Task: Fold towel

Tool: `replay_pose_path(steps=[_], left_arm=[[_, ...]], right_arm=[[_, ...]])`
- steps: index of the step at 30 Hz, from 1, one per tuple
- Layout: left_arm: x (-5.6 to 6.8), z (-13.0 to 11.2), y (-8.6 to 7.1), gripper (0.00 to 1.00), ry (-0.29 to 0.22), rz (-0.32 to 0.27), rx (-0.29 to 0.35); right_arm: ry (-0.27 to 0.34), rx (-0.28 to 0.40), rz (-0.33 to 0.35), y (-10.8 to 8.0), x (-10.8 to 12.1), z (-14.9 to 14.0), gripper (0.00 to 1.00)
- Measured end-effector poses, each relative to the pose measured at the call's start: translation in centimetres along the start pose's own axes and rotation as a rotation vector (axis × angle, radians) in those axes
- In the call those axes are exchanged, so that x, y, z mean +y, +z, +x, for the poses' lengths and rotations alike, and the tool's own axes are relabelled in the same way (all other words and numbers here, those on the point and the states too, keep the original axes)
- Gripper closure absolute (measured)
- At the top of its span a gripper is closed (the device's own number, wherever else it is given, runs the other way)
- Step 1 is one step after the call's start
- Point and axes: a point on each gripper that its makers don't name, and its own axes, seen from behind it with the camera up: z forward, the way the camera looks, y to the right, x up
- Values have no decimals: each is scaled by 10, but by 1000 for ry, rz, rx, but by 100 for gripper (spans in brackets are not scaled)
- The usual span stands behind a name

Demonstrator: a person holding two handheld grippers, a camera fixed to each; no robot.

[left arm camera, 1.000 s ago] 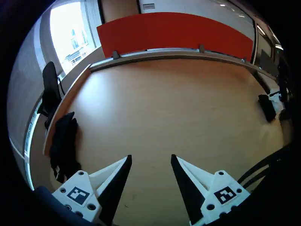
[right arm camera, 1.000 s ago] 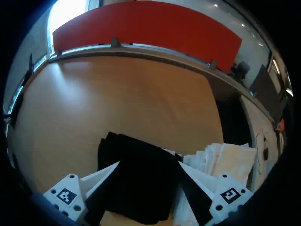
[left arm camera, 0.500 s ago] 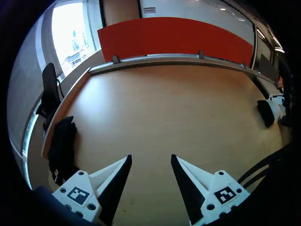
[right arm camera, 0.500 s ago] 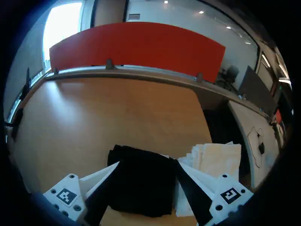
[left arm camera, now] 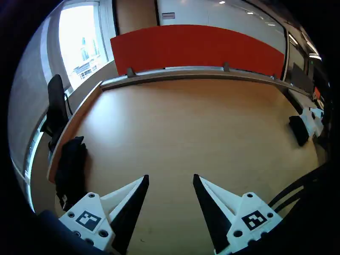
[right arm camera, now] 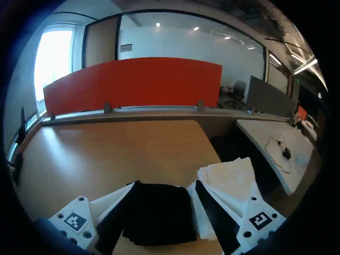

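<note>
On the wooden desk [right arm camera: 106, 148], folded black cloth towel [right arm camera: 157, 212] beside white towel stack [right arm camera: 229, 178]; likely soft, limp: pinch an edge. Left tongs [left arm camera: 170, 176], right tongs [right arm camera: 166, 183] spread, empty.

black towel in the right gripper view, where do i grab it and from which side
Probably the near left corner of the black towel, coming in low from the right gripper side. It lies flat and folded on the table, and its right edge runs along the white towel stack, leaving little room there.
</note>
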Motion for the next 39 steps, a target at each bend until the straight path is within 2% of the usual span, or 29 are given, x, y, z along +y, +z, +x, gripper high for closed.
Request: replay_pose_path(steps=[8, 15, 21, 33, 36, 39], left_arm=[[0, 9, -1, 24, 0, -2, 26], [0, 20, -1, 24, -9, -5, 57], [-2, 32, -2, 24, -25, -10, 92], [-8, 64, -5, 24, -42, -8, 184], [-12, 81, -7, 24, -55, -7, 242], [-18, 105, -14, 24, -70, 1, 332]], right_arm=[[7, 112, -37, -17, 3, 27, 0], [3, 259, -102, -44, 7, 61, 0], [8, 341, -132, -65, 5, 78, 0], [10, 386, -116, -79, -6, 91, 0], [5, 392, -105, -81, -11, 93, 0], [6, 396, -95, -82, -16, 96, 0]])
